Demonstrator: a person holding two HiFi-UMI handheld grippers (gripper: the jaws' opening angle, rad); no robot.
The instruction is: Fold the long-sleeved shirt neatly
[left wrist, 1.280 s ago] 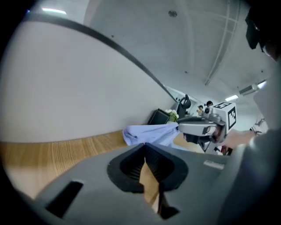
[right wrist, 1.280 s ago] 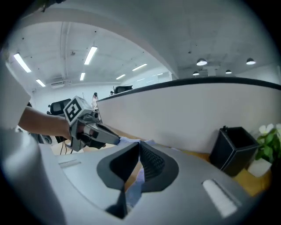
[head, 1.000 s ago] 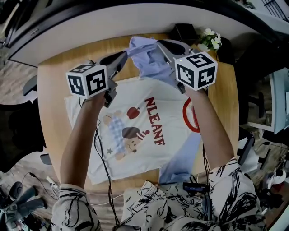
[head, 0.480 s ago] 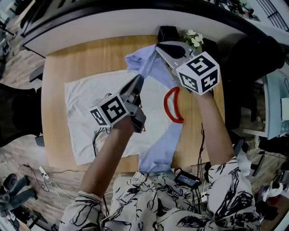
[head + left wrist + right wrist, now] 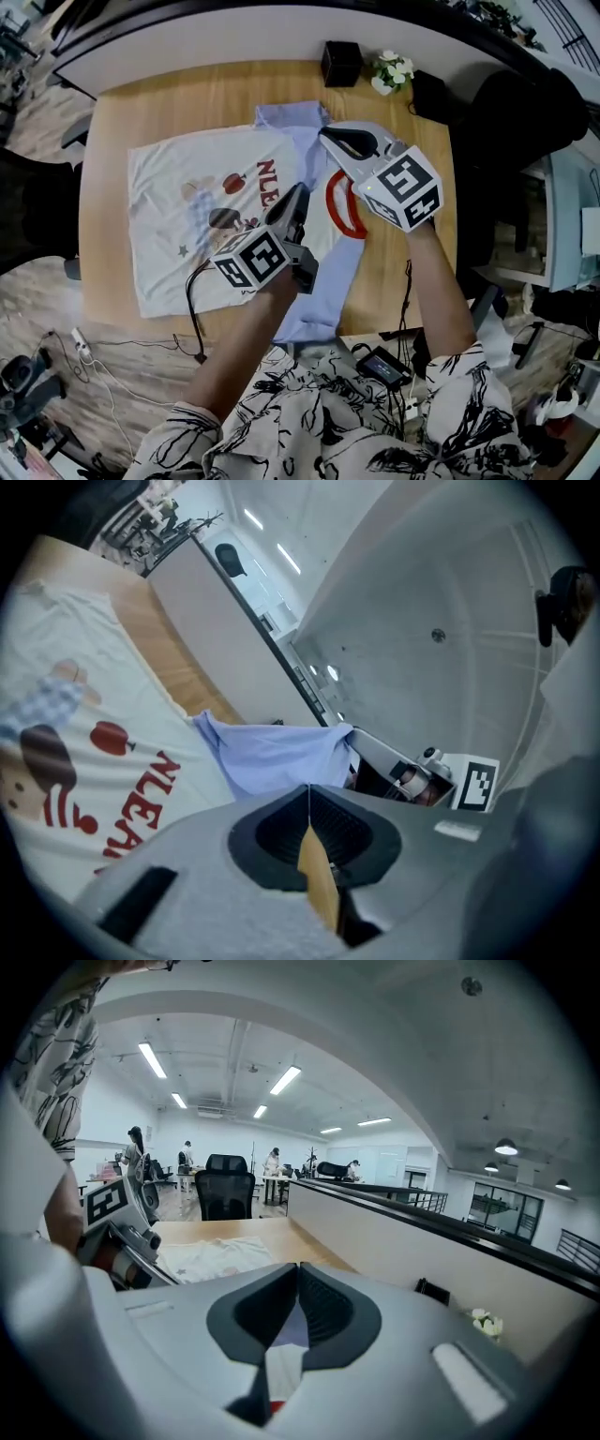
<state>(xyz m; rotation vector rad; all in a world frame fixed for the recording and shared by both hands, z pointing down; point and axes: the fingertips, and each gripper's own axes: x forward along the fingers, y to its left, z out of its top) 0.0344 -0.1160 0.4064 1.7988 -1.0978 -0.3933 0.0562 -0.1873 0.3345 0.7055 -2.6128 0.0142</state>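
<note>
The long-sleeved shirt (image 5: 202, 202) lies flat on the round wooden table (image 5: 159, 108). Its body is white with a cartoon print and red letters; its sleeves are pale blue. The far sleeve (image 5: 286, 117) is lifted at one end, and my right gripper (image 5: 324, 132) is shut on it. In the left gripper view the same sleeve (image 5: 272, 752) hangs from the right gripper (image 5: 354, 747). My left gripper (image 5: 301, 188) hovers over the shirt near the red collar (image 5: 339, 206). Its jaws are shut and I see no cloth between them. The near sleeve (image 5: 319, 300) lies toward me.
A black box (image 5: 341, 63), a small bunch of white flowers (image 5: 392, 70) and another dark object (image 5: 427, 94) stand at the table's far edge. Cables (image 5: 192, 314) hang over the near edge. A curved partition wall rises beyond the table, and an office chair stands at the right.
My left gripper has left the far sleeve, swung toward me over the shirt's middle and rolled. My right gripper has drawn the sleeve end toward me, still shut on it.
</note>
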